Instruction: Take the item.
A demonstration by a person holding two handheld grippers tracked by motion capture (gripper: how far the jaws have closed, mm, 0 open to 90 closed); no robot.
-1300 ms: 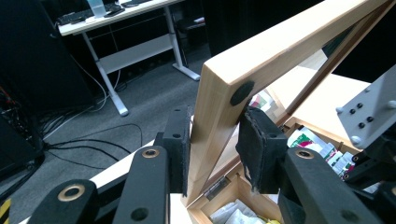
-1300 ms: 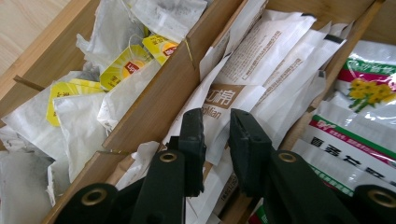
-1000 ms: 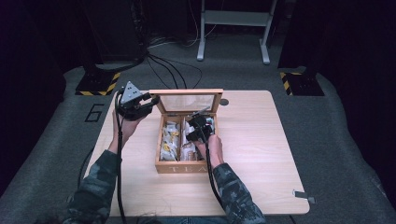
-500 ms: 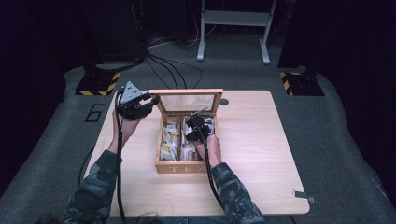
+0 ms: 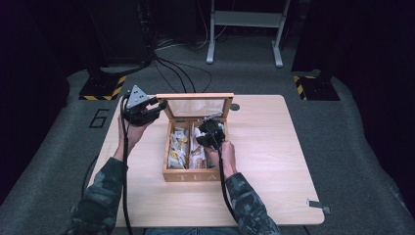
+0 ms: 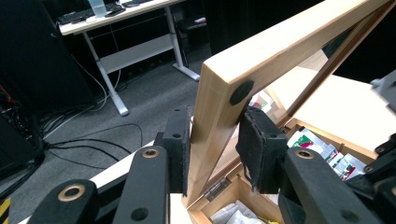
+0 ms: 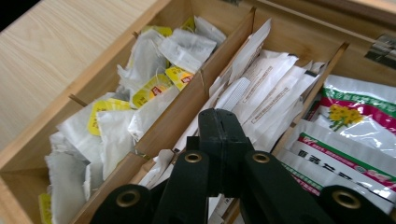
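A wooden tea box (image 5: 191, 176) stands mid-table with its glass lid (image 5: 195, 97) raised upright. My left gripper (image 5: 159, 105) is shut on the lid's wooden frame (image 6: 280, 46) near its left corner, with one pad (image 6: 180, 140) on each face of the wood. My right gripper (image 5: 204, 139) hangs over the box's middle compartment, and its jaws (image 7: 219, 119) are shut, pad against pad. Their tips sit just above the white sachets (image 7: 266, 88). I cannot tell whether a thin sachet is nipped between them.
The left compartment holds yellow-tagged tea bags (image 7: 140, 88), and the right one holds green-and-white packets (image 7: 355, 121). Bare tabletop (image 5: 274, 147) lies to the right of the box. A small metal clip (image 5: 315, 204) lies near the table's front right corner.
My right gripper has lifted slightly over the box. The left gripper and the lid have not moved.
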